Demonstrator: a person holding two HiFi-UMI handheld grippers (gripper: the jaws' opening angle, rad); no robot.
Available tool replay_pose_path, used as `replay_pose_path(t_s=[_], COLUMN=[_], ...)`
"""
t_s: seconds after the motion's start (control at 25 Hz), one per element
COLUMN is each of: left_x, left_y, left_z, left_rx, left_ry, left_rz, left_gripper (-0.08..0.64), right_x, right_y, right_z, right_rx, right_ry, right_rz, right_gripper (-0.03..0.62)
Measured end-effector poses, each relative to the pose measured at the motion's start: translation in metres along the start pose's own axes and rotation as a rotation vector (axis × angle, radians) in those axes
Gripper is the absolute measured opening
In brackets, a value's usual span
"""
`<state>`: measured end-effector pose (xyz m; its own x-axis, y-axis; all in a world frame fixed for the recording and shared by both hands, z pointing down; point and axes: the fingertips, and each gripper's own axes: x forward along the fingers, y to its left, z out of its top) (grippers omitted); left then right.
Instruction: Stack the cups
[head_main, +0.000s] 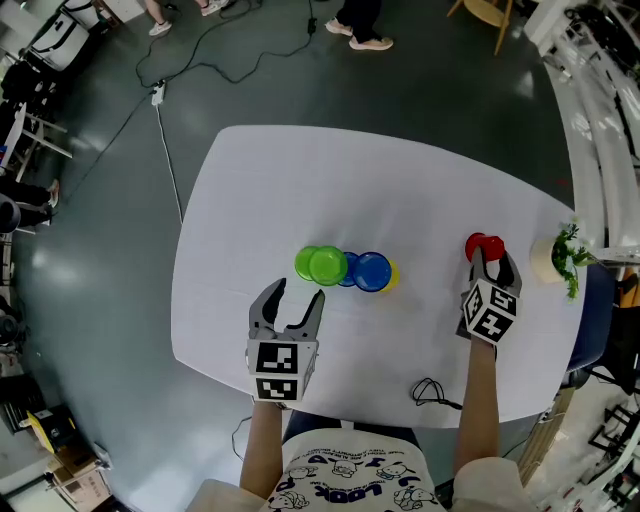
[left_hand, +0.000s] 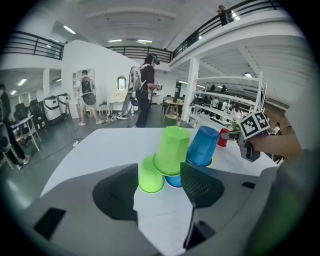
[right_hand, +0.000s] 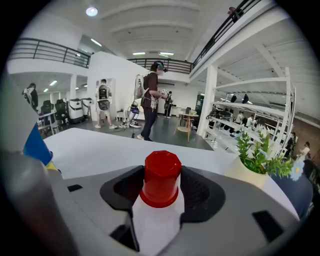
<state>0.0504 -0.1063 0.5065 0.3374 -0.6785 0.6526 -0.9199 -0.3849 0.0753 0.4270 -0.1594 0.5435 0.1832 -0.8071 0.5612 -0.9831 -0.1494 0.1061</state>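
Head view: white counter (head_main: 300, 170) seen from above. A cluster of upturned cups is set near its middle: green cups (head_main: 322, 264) on the left, blue cups (head_main: 368, 271) touching them on the right, a yellow cup (head_main: 392, 275) just showing at the cluster's right edge. Left tongs (head_main: 298, 292) are held near of the cluster, jaws apart, nothing between them. Right tongs (head_main: 488, 258) are placed around a red cup (head_main: 484, 243), well to the right of the cluster. A potted plant (head_main: 560, 258) is seen at the far right edge, a black cable (head_main: 432, 392) at the near edge.

Left gripper view: left tongs (left_hand: 160, 172) are spread wide and empty, and the green cups (left_hand: 172, 150) are framed just beyond the tips. The blue cups (left_hand: 202, 146) are seen to the right.

Right gripper view: right tongs (right_hand: 162, 175) are clamped on the red cup (right_hand: 161, 172), which is upside down on the counter (right_hand: 100, 150), both pads against its sides. The potted plant (right_hand: 255, 160) is seen to the right.
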Motion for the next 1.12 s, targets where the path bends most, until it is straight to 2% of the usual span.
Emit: replay_pose_path(t_s=[0.24, 0.4, 0.64, 0.96, 1.12], left_x=[-0.009, -0.02, -0.044, -0.07, -0.086], left_y=[0.005, 0.011, 0.026, 0.04, 0.048], left_z=[0.007, 0.009, 0.017, 0.021, 0.021], left_rx=[-0.007, -0.014, -0.036, -0.046, -0.049], left_ry=[-0.025, -0.043, -0.092, -0.136, -0.142], left_rz=[-0.001, 0.0, 0.0, 0.004, 0.004], left_gripper=[0.272, 0.273, 0.273, 0.272, 0.273], right_x=[-0.046, -0.086, -0.14, -0.171, -0.179], right_y=[0.065, 0.12, 0.191, 0.249, 0.269], right_z=[0.052, 0.088, 0.126, 0.119, 0.114], right_rx=[-0.094, -0.109, -0.162, -0.256, -0.301], right_ry=[-0.064, -0.119, -0.159, -0.127, -0.106], right_rz=[0.168, 0.313, 0.478, 0.574, 0.591], right_gripper=[0.242, 0.242, 0.242, 0.242, 0.242])
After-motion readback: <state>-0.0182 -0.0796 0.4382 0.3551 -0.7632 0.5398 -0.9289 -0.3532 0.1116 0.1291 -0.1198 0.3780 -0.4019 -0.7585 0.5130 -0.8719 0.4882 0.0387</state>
